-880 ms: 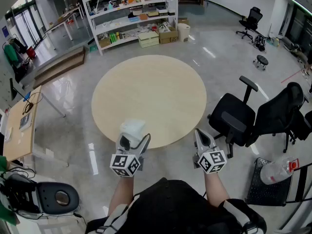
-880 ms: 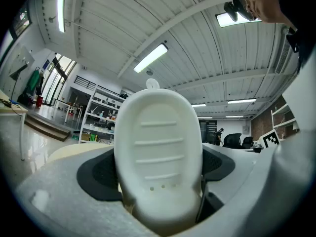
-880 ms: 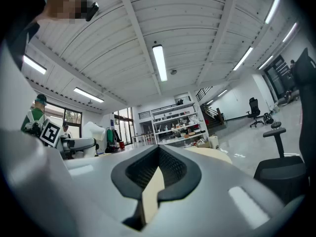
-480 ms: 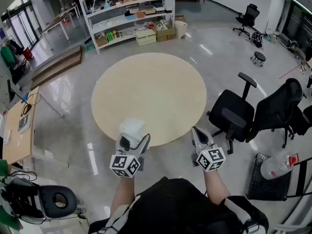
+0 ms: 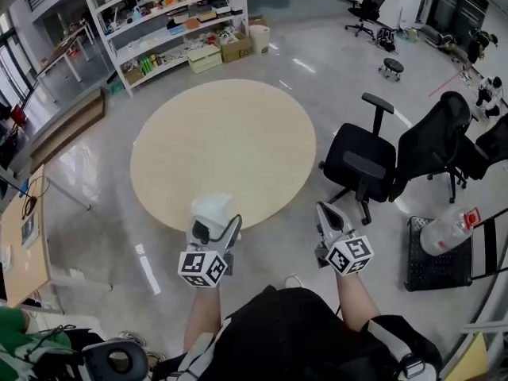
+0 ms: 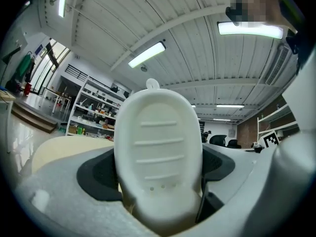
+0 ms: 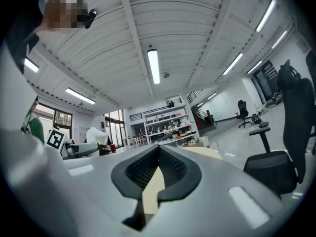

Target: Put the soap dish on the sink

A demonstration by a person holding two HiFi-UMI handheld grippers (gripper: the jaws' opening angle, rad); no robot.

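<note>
A white oval soap dish [image 5: 213, 209] with ribs and small drain holes stands upright between the jaws of my left gripper [image 5: 216, 227], which is shut on it. The dish [image 6: 158, 152] fills the middle of the left gripper view. It is held in the air just short of the near edge of the round beige table [image 5: 222, 141]. My right gripper [image 5: 326, 217] is level beside it, to the right, jaws shut with nothing between them [image 7: 157, 179]. No sink shows in any view.
Two black office chairs [image 5: 361, 165] stand right of the table. White shelves [image 5: 159, 18] with boxes line the far wall. A clear plastic bottle [image 5: 444, 232] lies on a black stand at the right. A wooden desk [image 5: 16, 244] is at the left.
The head view has shifted: the table, shelves and chairs have slid left in the picture. Both grippers keep their places before me, and the left one still holds the soap dish.
</note>
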